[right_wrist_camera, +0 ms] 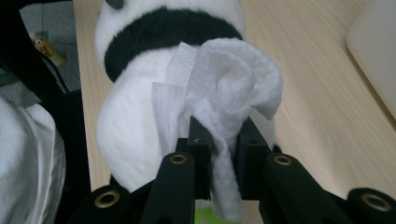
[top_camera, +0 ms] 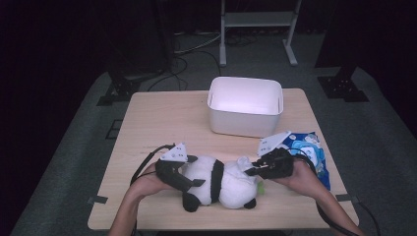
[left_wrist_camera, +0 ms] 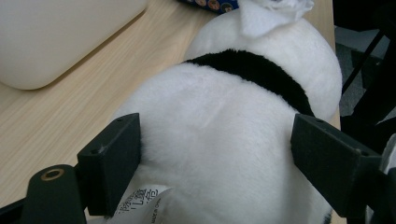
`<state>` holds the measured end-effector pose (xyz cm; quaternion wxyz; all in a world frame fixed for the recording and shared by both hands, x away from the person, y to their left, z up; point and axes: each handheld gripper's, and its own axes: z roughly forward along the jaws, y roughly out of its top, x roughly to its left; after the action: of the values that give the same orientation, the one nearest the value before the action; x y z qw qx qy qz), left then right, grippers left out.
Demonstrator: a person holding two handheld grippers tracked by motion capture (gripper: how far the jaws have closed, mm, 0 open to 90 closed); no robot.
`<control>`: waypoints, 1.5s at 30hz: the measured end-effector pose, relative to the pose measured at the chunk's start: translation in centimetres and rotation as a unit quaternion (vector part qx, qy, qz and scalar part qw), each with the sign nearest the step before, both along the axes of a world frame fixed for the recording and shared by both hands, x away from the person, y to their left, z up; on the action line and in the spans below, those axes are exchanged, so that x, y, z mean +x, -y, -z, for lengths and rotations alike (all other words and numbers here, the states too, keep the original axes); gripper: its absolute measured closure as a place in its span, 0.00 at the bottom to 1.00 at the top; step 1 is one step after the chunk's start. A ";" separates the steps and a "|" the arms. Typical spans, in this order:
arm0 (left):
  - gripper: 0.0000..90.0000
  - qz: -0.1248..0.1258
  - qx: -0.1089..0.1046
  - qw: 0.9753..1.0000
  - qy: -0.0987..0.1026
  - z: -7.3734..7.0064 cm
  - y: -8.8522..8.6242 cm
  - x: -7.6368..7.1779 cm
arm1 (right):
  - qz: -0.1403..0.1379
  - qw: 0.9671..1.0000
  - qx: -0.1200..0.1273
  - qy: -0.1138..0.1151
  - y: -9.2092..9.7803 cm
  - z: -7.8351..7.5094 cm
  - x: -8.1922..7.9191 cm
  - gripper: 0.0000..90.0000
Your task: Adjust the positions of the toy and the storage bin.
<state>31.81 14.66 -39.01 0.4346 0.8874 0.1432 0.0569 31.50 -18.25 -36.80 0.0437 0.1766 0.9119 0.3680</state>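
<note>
While the panda plush [top_camera: 216, 179] lies on its side near the six o'clock edge of the wooden table [top_camera: 157, 118], we work on it from both ends. Our left gripper [top_camera: 189, 183] comes in from about eight o'clock, and in the left gripper view [left_wrist_camera: 217, 158] its jaws stand spread wide on either side of the plush's white body, the left jaw's pad against the fur beside a printed label [left_wrist_camera: 140, 203]; whether the right pad touches the fur we cannot tell. Our right gripper [top_camera: 252, 170] reaches in from about four o'clock, and in the right gripper view [right_wrist_camera: 219, 144] its jaws are pressed onto a crumpled white paper towel [right_wrist_camera: 233, 84], which rests against the white fur just past the panda's black band [right_wrist_camera: 163, 28]. At twelve o'clock from the plush stands a white bin [top_camera: 245, 105], well apart from it. At roughly three o'clock, just behind our right hand [top_camera: 300, 177], lies a blue patterned packet [top_camera: 312, 150] flat on the table. A small green thing [top_camera: 260, 188] peeks out beside the plush, under the right gripper; we cannot tell what it is.
</note>
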 end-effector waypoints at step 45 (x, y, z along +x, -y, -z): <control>0.14 -0.017 -0.007 0.999 -0.028 -0.1 -4.4 0.7 | -0.031 0.997 -0.052 -0.044 -8.2 0.2 7.4 0.87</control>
<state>32.46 19.01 -38.94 0.4358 0.8829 0.1709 0.0381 38.85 -10.04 -37.01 0.0011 0.1614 0.9360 0.3128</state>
